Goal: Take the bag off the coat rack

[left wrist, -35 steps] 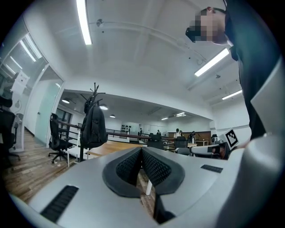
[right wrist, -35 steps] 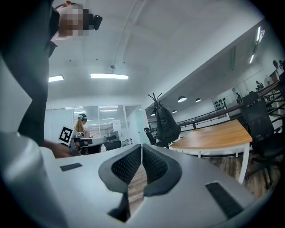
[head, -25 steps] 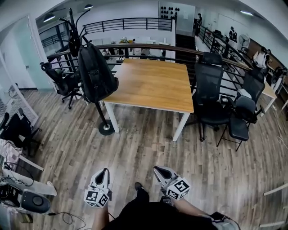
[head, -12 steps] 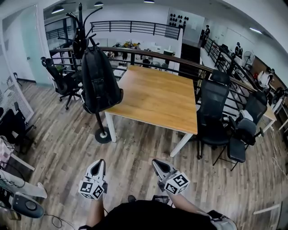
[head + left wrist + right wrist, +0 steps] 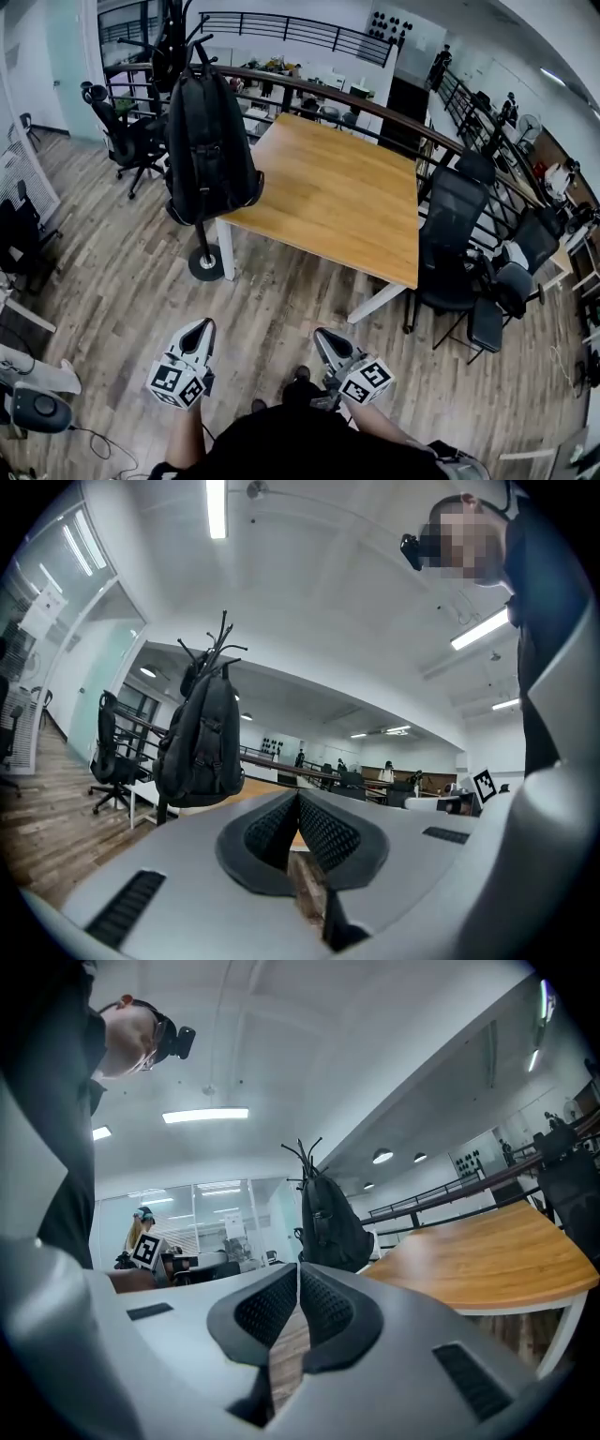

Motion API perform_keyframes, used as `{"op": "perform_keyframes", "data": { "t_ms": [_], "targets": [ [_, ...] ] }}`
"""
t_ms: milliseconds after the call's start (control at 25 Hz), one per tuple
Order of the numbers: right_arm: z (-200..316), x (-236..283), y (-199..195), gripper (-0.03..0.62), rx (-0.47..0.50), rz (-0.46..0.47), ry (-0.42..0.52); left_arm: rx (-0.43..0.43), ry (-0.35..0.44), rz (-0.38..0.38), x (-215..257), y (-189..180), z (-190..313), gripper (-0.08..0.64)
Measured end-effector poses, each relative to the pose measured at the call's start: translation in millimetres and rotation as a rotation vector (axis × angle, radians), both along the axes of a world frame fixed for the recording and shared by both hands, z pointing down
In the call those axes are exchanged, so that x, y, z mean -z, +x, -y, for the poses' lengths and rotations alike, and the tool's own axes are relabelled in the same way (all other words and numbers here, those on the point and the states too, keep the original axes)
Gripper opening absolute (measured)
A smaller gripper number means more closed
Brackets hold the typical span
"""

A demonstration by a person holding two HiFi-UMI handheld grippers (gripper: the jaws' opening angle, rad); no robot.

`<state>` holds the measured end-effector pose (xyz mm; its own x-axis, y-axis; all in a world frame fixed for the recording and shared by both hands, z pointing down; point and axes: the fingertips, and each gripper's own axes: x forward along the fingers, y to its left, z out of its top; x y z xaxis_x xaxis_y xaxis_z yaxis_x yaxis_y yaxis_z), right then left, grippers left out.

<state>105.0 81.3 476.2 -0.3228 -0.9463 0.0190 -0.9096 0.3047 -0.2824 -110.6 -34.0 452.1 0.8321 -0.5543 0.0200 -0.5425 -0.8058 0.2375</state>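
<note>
Closer than a second ago, the bag [image 5: 208, 141] hangs on the coat rack [image 5: 203, 255] beside the worktop [image 5: 337, 197], well ahead of the left gripper [image 5: 201, 326] and right gripper [image 5: 324, 336], whose jaws are pressed together and empty, carried low, likely because the approach isn't finished.

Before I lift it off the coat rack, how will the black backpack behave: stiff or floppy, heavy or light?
The black backpack looks like soft fabric but bulges, so probably floppy and fairly heavy. Hanging from the coat rack, it may swing; the slim rack might tip.
</note>
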Motion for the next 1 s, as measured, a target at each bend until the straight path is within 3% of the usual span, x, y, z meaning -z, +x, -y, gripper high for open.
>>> {"op": "perform_keyframes", "data": {
  "t_ms": [400, 560, 840, 1000],
  "targets": [
    [112, 11, 36, 0.035, 0.133, 0.011, 0.057, 0.149, 0.046, -0.011, 18, 13, 86, 0.015],
    [164, 25, 50, 0.037, 0.218, -0.041, 0.097, 0.238, 0.064, -0.051, 37, 23, 118, 0.015],
    [247, 70, 68, 0.042, 0.378, -0.099, 0.192, 0.338, 0.1, -0.02, 68, 44, 165, 0.014],
    [297, 72, 85, 0.151, 0.393, -0.063, 0.195, 0.388, 0.141, 0.031, 74, 52, 187, 0.015]
  ]
}}
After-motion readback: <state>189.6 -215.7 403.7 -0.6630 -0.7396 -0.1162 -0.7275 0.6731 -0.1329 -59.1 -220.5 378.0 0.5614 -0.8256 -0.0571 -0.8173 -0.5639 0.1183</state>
